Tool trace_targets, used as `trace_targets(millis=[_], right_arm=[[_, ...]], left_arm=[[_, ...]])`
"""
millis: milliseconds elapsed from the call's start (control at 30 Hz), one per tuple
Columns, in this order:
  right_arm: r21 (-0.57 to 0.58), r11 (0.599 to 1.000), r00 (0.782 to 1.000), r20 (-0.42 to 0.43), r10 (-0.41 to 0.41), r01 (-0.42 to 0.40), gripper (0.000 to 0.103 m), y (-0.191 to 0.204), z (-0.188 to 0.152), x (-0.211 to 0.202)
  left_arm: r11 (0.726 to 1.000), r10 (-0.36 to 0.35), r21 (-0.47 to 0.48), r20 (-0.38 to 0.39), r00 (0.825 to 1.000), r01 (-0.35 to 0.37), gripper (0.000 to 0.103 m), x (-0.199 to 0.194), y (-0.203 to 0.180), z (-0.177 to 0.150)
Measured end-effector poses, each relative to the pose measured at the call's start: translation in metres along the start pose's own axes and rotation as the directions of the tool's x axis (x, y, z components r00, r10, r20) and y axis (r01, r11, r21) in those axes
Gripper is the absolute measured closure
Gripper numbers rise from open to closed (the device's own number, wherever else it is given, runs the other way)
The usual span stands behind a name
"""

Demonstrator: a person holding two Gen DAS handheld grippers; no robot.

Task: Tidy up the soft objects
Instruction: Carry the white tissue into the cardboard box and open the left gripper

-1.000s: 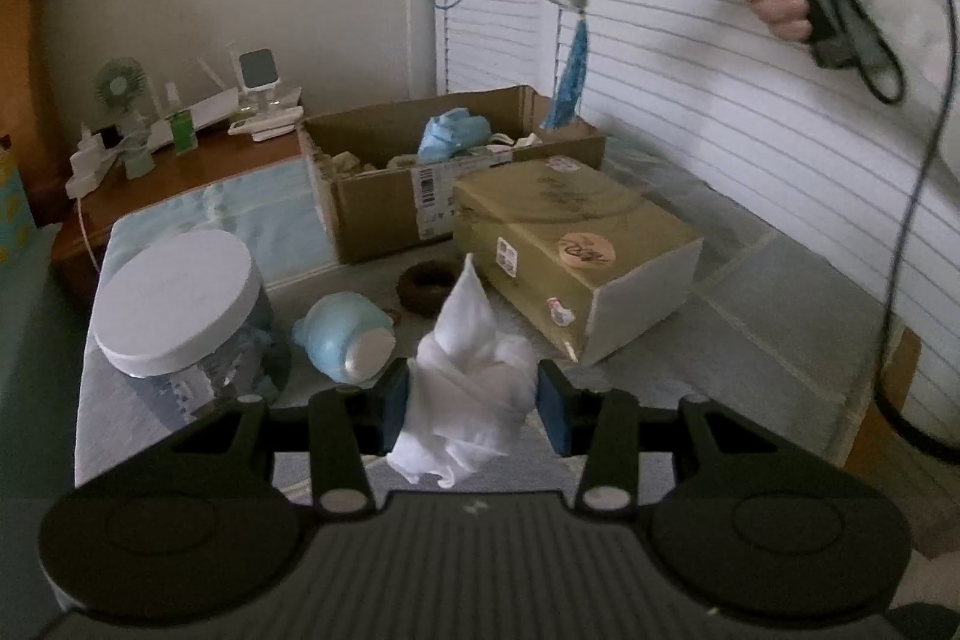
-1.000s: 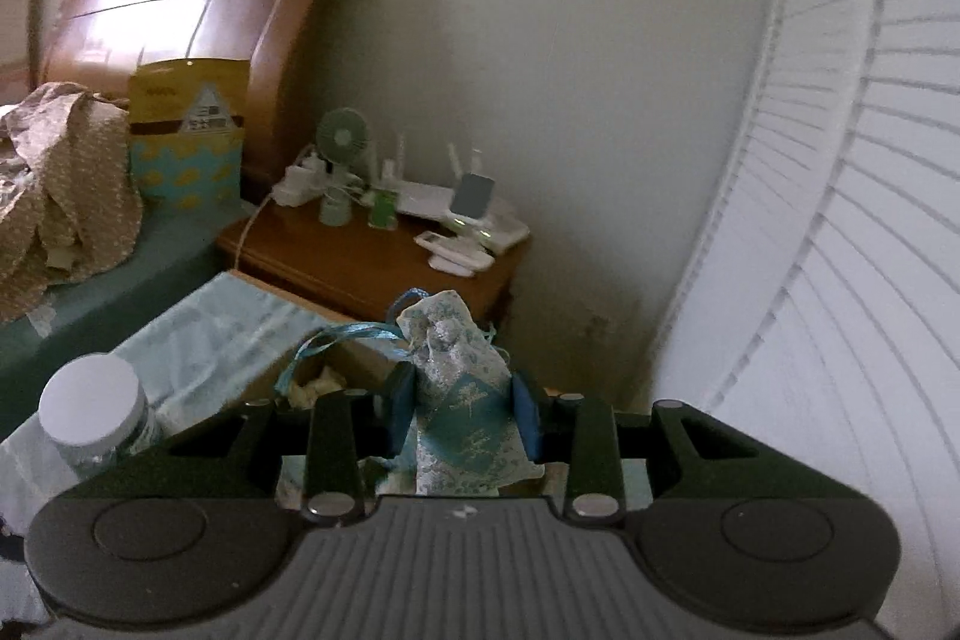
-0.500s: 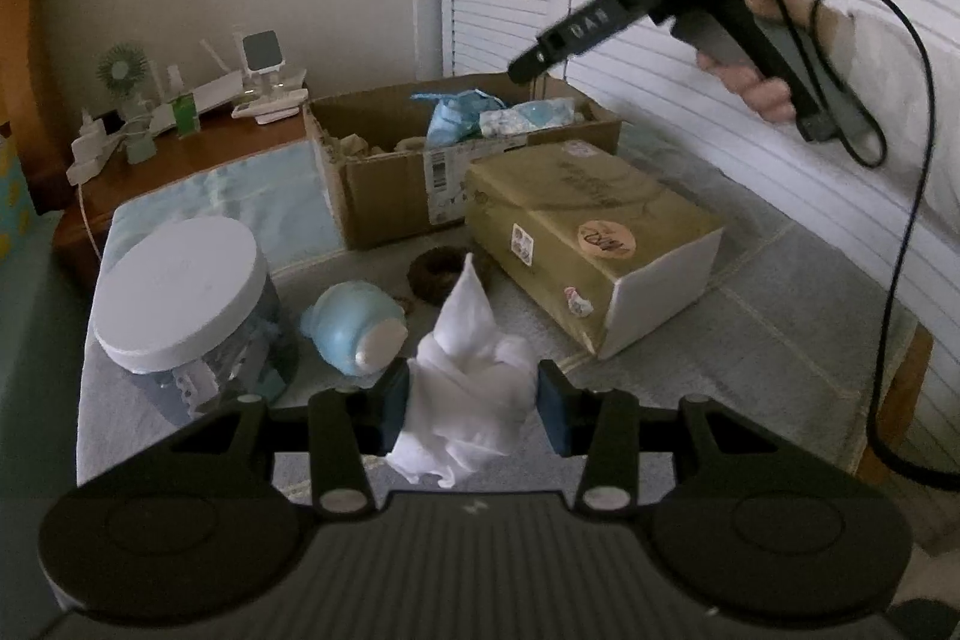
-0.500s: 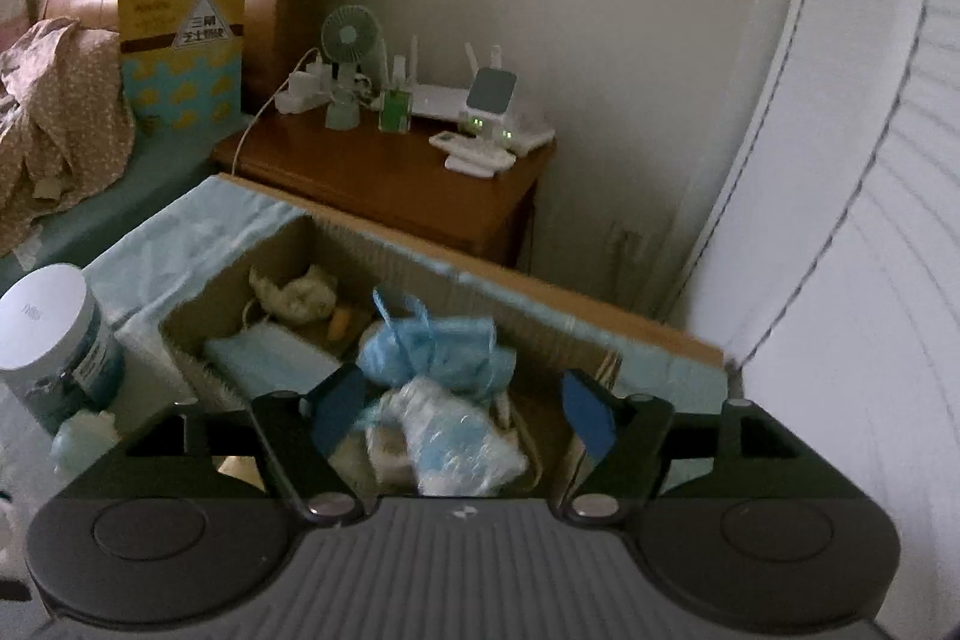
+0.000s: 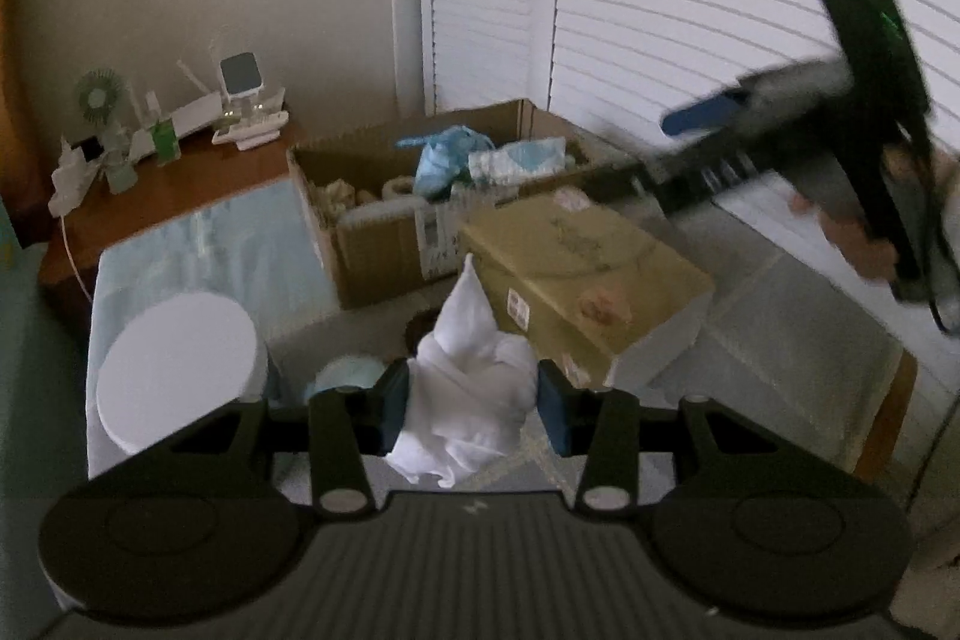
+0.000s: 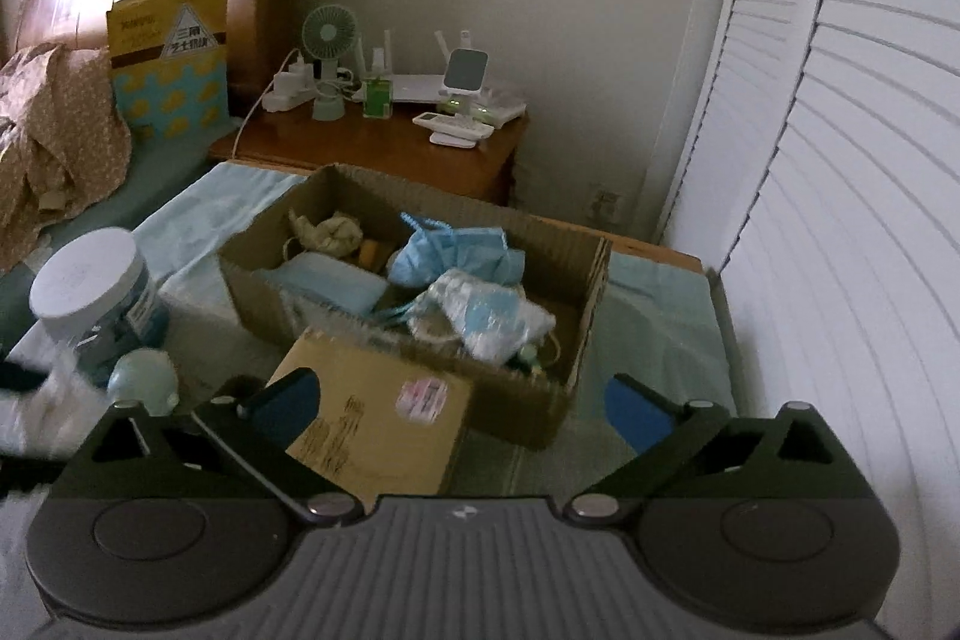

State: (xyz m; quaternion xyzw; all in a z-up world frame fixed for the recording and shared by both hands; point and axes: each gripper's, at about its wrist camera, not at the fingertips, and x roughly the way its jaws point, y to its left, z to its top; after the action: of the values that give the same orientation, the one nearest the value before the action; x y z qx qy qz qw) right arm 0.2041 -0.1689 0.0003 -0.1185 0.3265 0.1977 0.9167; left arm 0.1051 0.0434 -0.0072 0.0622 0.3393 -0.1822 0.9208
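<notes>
Clamping a bunched white cloth (image 5: 465,388) between its blue pads at the bottom centre of the left wrist frame, the left gripper (image 5: 474,400) holds the fabric with a peak of it standing up above the jaws. Just behind, left of centre, sit a pale blue round object (image 5: 345,375) and a white-lidded jar (image 5: 180,370), with a closed tan box (image 5: 576,274) to the right of the cloth. In the right wrist frame the right gripper (image 6: 462,403) is spread wide with nothing between its fingers, hovering over that tan box (image 6: 378,424). Beyond it, mid-frame, the open cardboard box (image 6: 414,280) holds a crumpled blue bag (image 6: 456,250), a patterned pouch (image 6: 486,307), a folded light blue cloth (image 6: 336,283) and a beige bundle (image 6: 330,232). Farther back, in the upper half, a wooden nightstand (image 6: 372,148) carries a small green fan (image 6: 327,40).
</notes>
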Motion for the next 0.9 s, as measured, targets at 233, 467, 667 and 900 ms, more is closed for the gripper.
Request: trace_targets(millis=[233, 467, 667, 900], right_arm=[[0.057, 0.998, 0.999, 0.032, 0.008, -0.01, 0.0, 0.007, -0.018, -0.025], [0.075, 0.997, 0.999, 0.051, 0.008, -0.012, 0.0, 0.014, -0.03, -0.043], [0.057, 0.998, 0.997, 0.073, 0.005, -0.009, 0.0, 0.018, -0.036, -0.057], [0.084, 0.996, 0.996, 0.094, 0.009, -0.017, 0.0, 0.01, -0.039, -0.063]], left_arm=[[1.0, -0.03, 0.003, -0.003, 1.0, 0.03, 0.059, 0.008, 0.008, 0.032], [0.999, 0.006, 0.041, 0.045, 0.999, -0.007, 0.059, 0.027, 0.016, 0.085], [1.0, 0.03, 0.009, 0.056, 0.998, -0.03, 0.057, 0.067, 0.032, 0.129], [0.994, 0.099, -0.043, 0.065, 0.993, -0.096, 0.014, 0.102, 0.044, 0.144]])
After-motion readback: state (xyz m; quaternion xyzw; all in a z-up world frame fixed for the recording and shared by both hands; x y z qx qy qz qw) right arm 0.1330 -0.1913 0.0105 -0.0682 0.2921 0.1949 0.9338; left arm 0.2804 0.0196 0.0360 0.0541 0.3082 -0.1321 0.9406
